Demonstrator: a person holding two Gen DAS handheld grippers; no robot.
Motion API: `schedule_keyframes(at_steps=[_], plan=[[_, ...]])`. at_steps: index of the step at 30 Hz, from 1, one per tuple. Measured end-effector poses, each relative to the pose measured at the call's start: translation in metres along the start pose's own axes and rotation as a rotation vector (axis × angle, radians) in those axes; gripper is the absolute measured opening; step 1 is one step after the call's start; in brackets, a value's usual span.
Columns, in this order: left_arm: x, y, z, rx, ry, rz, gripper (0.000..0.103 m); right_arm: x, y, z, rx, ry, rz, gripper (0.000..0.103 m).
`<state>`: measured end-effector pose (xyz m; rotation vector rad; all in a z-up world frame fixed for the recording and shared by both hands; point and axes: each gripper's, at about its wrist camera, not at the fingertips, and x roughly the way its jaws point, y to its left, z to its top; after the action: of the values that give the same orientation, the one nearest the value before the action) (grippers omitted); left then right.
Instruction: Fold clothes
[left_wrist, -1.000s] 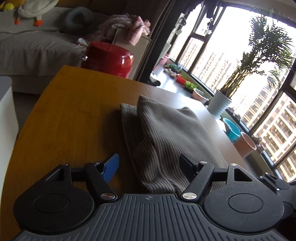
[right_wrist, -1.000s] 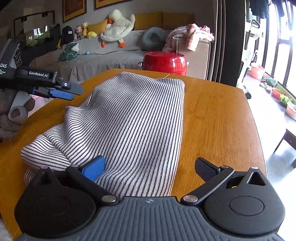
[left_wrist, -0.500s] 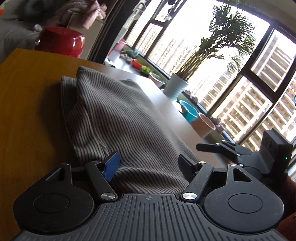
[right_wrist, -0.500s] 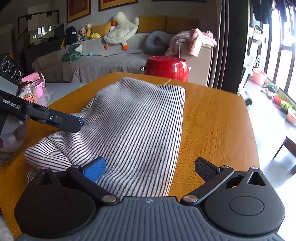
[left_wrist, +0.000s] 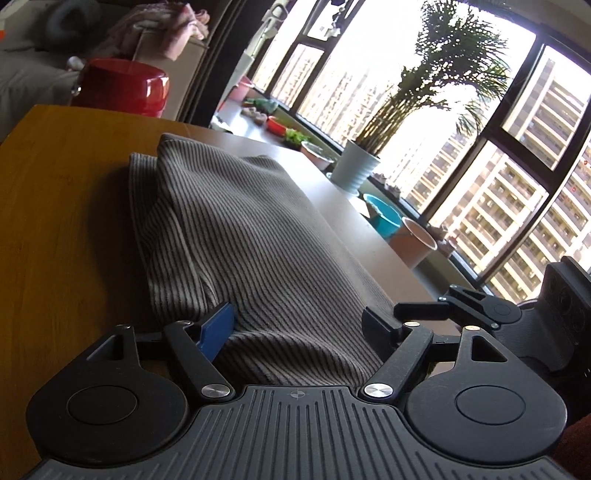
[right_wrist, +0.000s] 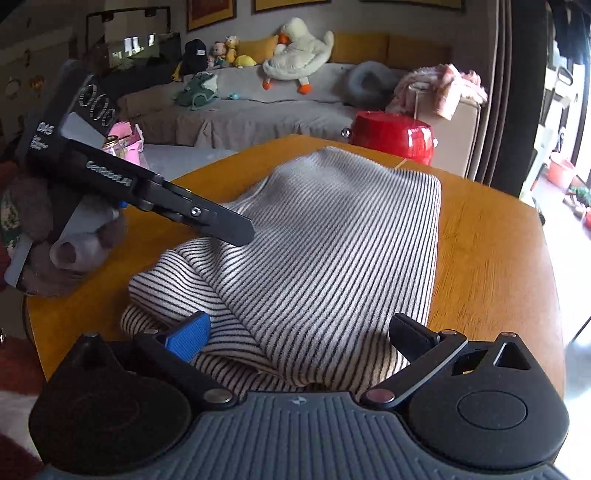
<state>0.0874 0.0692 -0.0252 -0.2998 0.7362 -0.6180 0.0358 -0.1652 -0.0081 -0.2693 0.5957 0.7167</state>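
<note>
A black-and-white striped garment (right_wrist: 332, 251) lies partly folded on the wooden table (right_wrist: 491, 266); it also shows in the left wrist view (left_wrist: 251, 240). My left gripper (left_wrist: 299, 326) is open, its fingers astride the garment's near end. My right gripper (right_wrist: 299, 332) is open over the garment's near edge, with cloth between the fingers. In the right wrist view the left gripper (right_wrist: 221, 225) reaches over the garment's left side. In the left wrist view the right gripper (left_wrist: 421, 312) shows at the right edge.
A red stool (right_wrist: 391, 134) stands beyond the table's far edge, with a grey sofa (right_wrist: 258, 110) and plush toys behind. A potted plant (left_wrist: 354, 166), a blue bowl (left_wrist: 382, 218) and pots line the windowsill. A brown plush toy (right_wrist: 55, 236) sits at the table's left.
The left gripper has swung in over the garment's left side. The right gripper has moved forward over the near edge. The garment's near left part is bunched into a fold.
</note>
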Motion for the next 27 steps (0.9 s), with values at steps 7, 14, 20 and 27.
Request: schedule_keyframes(at_steps=[7,14,20,27], plan=[[0.002,-0.005,-0.001,0.017,0.005,0.005,0.09,-0.009,0.043,-0.006,-0.295,0.005,0.105,0.103],[0.0,-0.011,-0.001,0.026,0.004,0.029,0.091,0.015,0.032,0.003,-0.179,0.04,0.107,0.074],[-0.026,-0.026,-0.002,0.129,-0.034,0.102,0.097,0.023,-0.041,0.012,0.362,0.06,0.32,0.068],[-0.063,-0.058,-0.017,0.421,-0.021,0.111,0.102,0.024,-0.064,0.001,0.524,0.041,0.396,0.068]])
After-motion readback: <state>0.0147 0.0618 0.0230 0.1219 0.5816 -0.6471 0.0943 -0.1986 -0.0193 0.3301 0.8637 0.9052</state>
